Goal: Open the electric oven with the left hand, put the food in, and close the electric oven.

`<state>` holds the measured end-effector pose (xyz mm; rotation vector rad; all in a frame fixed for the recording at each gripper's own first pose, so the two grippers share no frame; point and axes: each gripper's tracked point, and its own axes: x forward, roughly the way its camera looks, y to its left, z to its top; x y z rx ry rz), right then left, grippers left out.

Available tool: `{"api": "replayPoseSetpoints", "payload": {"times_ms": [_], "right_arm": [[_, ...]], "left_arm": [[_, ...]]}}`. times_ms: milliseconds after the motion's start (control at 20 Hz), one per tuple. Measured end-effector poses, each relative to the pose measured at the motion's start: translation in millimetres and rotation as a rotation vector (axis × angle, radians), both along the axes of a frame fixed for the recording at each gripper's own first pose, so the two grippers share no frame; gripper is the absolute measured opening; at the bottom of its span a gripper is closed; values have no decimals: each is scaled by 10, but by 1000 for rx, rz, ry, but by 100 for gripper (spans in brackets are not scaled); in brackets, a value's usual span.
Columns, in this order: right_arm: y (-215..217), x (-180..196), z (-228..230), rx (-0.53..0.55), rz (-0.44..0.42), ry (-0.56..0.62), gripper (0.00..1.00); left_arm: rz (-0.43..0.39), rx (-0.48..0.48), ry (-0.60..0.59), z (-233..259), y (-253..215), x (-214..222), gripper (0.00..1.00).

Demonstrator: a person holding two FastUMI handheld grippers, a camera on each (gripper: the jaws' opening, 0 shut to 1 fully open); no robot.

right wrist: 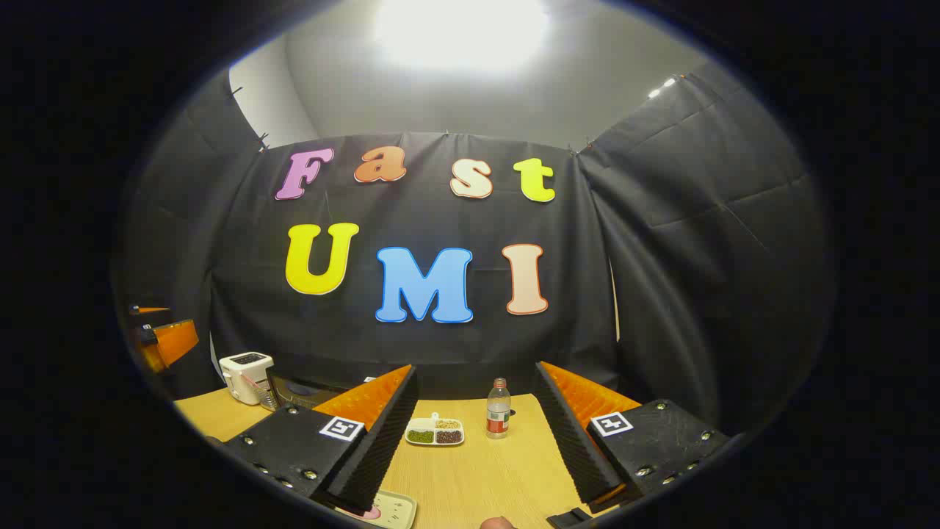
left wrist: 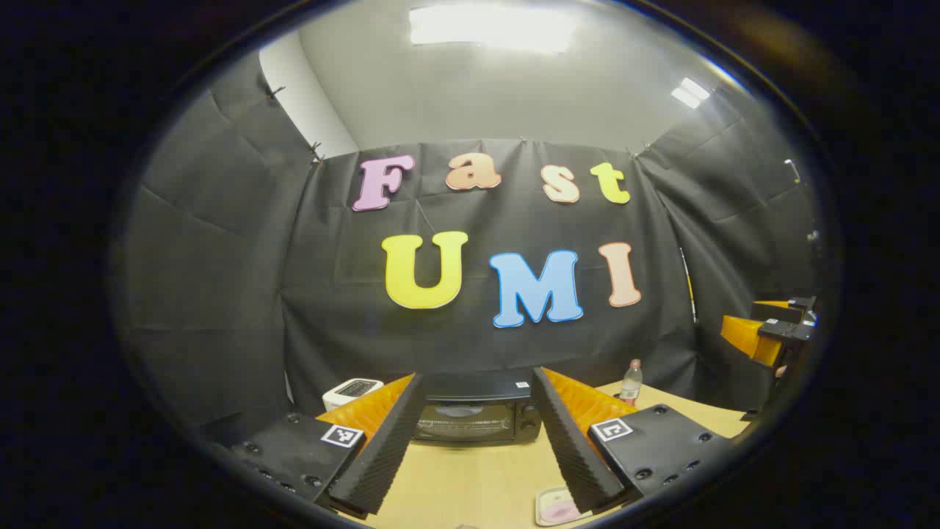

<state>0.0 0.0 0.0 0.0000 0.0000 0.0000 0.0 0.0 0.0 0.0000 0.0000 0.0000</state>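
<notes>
Both tools released: left tool (left wrist: 474, 441) faces boxy black electric oven (left wrist: 476, 408), glass door closed; right tool (right wrist: 477, 433) over woodgrain table (right wrist: 485, 470).

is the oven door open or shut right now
Shut. In the left gripper view the oven door stands flat and upright across its front, glass window facing the open left gripper, which is not touching it.

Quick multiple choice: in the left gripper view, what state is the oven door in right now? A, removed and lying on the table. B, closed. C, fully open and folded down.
B: the electric oven sits between the left claw's open fingers with its glass door upright and flush against the front.
</notes>
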Motion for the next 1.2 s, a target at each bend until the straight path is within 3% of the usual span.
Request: {"api": "replayPoseSetpoints", "payload": {"times_ms": [50, 100, 150, 350, 400, 450, 800, 1200], "right_arm": [[-2, -8, 14, 0, 3, -3, 96], [-13, -3, 17, 4, 6, -5, 96], [-20, 3, 28, 8, 8, -7, 96], [-58, -10, 51, 10, 20, -14, 96], [-64, -11, 42, 7, 25, -15, 96], [-76, -13, 39, 2, 30, -17, 96], [-87, 50, -114, -6, 108, -4, 97], [44, 302, -337, -8, 127, 24, 96]], "left_arm": [[4, 0, -4, 25, 4, -14, 90], [6, -1, -6, 38, -2, -32, 90], [7, -1, -4, 27, -17, -43, 100], [13, 7, -2, 28, -78, -79, 97], [14, 8, -2, 21, -100, -81, 100], [17, 8, -1, 18, -121, -86, 97], [37, 6, -9, 28, -265, -24, 100], [31, 11, 10, -113, -147, 686, 100]]}}
